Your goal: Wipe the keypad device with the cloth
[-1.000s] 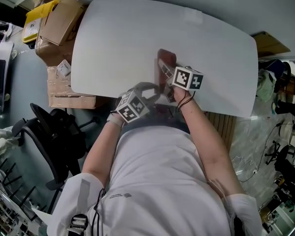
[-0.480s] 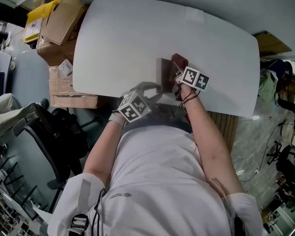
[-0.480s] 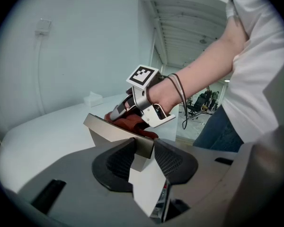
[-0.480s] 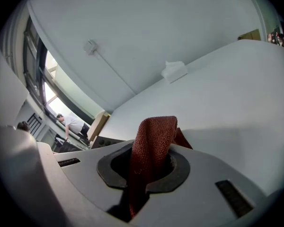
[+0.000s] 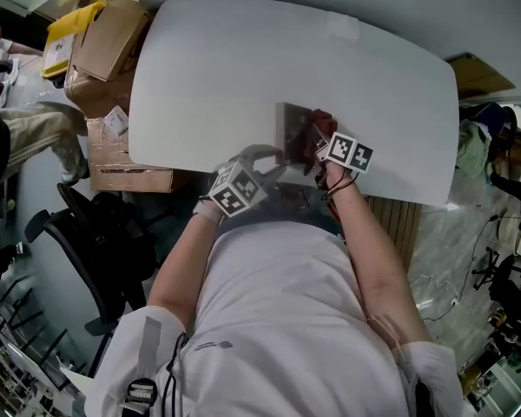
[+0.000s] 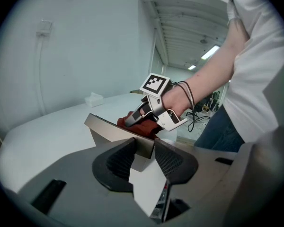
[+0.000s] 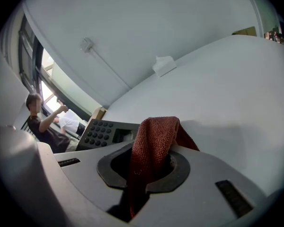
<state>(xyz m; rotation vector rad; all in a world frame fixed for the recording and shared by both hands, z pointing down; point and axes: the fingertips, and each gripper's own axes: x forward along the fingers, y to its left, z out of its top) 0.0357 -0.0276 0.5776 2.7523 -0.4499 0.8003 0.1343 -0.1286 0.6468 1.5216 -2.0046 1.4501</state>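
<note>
**White worktop, wiping seems in the middle**

White and rounded, the worktop (image 5: 226,68) fills the upper part of the head view. It is nearly bare. Cardboard boxes (image 5: 104,33) stand on the floor beside its left edge, and a dark office chair (image 5: 100,233) stands near its near-left corner.

The keypad device (image 5: 293,129) is close to the near edge of the worktop, a little right of the middle. The left tool (image 6: 143,150) has its jaws pressed together on the near edge of the device, so the housing sits between the two ribbed pads. I judge that this tool only steadies the device. I cannot tell whether the device lies flat or is lifted a little at that side.

The right tool (image 7: 151,162) is pinching the red cloth (image 7: 154,145), and a fold of it stands up out of the closed jaws. In the head view the cloth is at the right side of the device and touches it. In the left gripper view it lies on the top face at the far side. In the right gripper view the dark keys and the small display window are uncovered, just beside the cloth.

My judgement is that the wiping is under way and not finished. Both grasps are made and the cloth is on the device. However, the key field is not under the cloth now, and no view shows how clean any part is. What is probably left is to pass the cloth over the keys and the display, and then to release the device.
</note>
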